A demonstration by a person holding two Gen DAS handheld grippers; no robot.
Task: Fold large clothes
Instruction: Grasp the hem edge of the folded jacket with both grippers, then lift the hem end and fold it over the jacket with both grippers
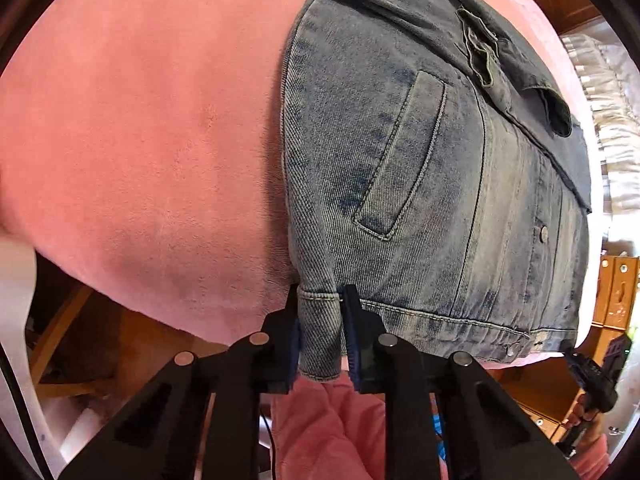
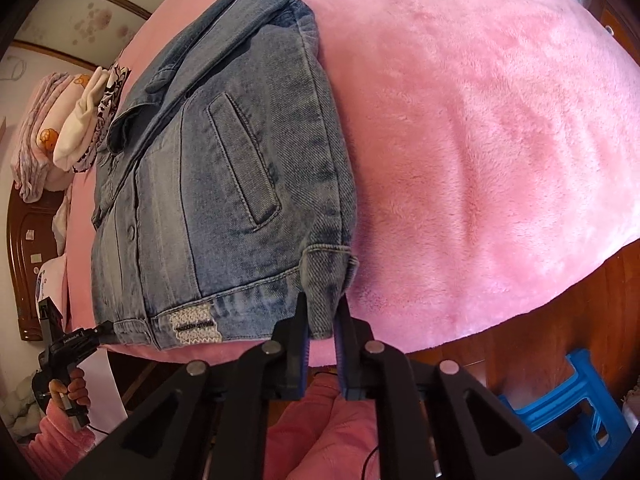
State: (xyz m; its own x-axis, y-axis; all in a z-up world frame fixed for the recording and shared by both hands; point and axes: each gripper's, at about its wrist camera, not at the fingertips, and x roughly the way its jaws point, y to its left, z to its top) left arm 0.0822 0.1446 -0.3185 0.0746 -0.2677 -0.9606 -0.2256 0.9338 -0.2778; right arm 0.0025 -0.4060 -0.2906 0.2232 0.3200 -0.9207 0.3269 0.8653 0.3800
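A washed-blue denim jacket (image 1: pixel 420 200) lies front side up, with its sides folded in, on a pink fleece blanket (image 1: pixel 140 140). Its hem runs along the near bed edge. My left gripper (image 1: pixel 320 312) is shut on the hem's left corner, and a thick fold of denim fills the space between its fingers. In the right wrist view the jacket (image 2: pixel 224 200) shows a pocket, snaps and a white patch on the hem. My right gripper (image 2: pixel 322 316) is shut on the hem's right corner. The left gripper (image 2: pixel 100 330) also shows at the hem's far end, in a hand.
The pink blanket (image 2: pixel 480 140) spreads wide to the right of the jacket. A blue plastic stool (image 2: pixel 580 412) stands on the wooden floor below the bed edge. Folded bedding and pillows (image 2: pixel 68 128) pile up against a dark wooden headboard (image 2: pixel 24 240). Wooden cabinets (image 1: pixel 616 292) stand beyond the bed.
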